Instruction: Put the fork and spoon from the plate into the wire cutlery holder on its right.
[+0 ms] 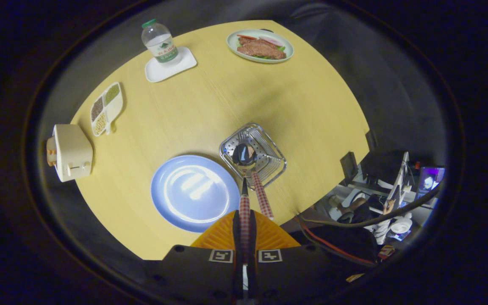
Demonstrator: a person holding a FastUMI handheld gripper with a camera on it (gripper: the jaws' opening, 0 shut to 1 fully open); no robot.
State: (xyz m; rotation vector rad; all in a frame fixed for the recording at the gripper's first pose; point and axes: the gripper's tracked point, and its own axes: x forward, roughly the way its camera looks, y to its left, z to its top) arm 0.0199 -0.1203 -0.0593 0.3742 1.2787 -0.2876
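Nearest to us, our jaws (244,220) are closed tight on a checked utensil handle (244,220), both fingers pressing its sides, with no gap showing between them. From that grip the handle runs forward to a shiny spoon (244,155) bowl, which hangs over the open top of the wire cutlery holder (269,148). A second checked handle (262,195) leans out of the holder just to the right of ours, its head down inside the wires; we take it for the fork, though its tines are hidden from us.

Going from left to right across the yellow desk (210,106): at the far left edge sits a cream toaster (72,152). Beyond it lies a divided white dish (106,108) with grains in its compartments. Further back, a water bottle (159,42) with a green cap stands upright on a small white tray (172,67). Closer to us, just ahead and left of the jaws, the blue plate (195,192) lies bare, with only light glare on it. The holder stands just beside the plate on its right, upright. At the far back right, an oval plate of sliced meat (260,45) rests near the desk's edge. Past the desk's right side we see dark cables (354,220) and some cluttered equipment, too small to make out.
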